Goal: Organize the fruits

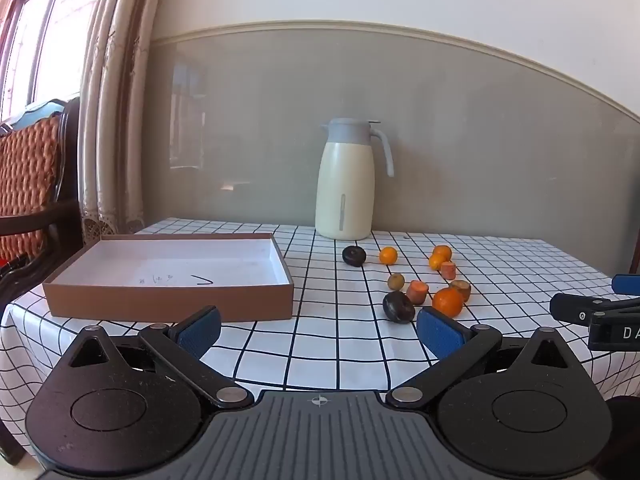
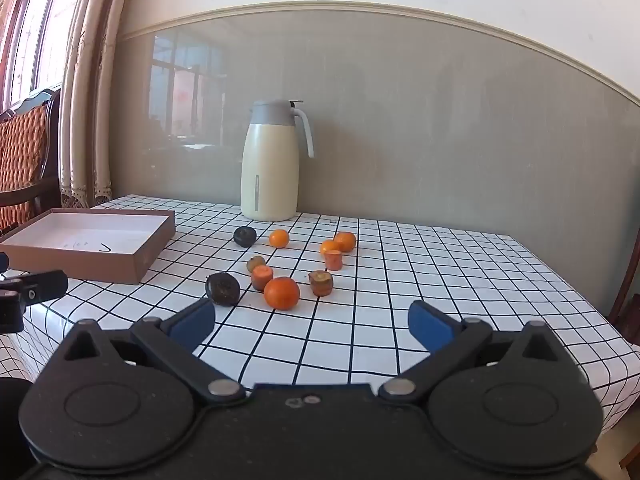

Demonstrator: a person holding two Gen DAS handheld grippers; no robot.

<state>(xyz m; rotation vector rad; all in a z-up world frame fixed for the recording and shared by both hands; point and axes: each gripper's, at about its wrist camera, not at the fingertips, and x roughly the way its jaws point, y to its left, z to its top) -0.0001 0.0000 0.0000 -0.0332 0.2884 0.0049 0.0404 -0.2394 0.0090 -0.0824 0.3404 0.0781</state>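
Observation:
Several fruits and carrot pieces lie scattered on the checked tablecloth (image 1: 336, 344): a large orange (image 1: 448, 302) (image 2: 281, 293), small oranges (image 1: 388, 255) (image 2: 279, 238), two dark round fruits (image 1: 398, 307) (image 2: 222, 289), carrot chunks (image 1: 417, 291) (image 2: 262, 277). An empty brown box with a white inside (image 1: 168, 270) (image 2: 86, 242) sits at the left. My left gripper (image 1: 320, 330) is open and empty, in front of the box and fruits. My right gripper (image 2: 312, 326) is open and empty, just short of the large orange.
A cream thermos jug (image 1: 346, 184) (image 2: 272, 164) stands at the back by the wall. A chair with an orange cushion (image 1: 28, 176) and curtains (image 1: 112, 100) are at the left. The table edge falls off at the right (image 2: 616, 328).

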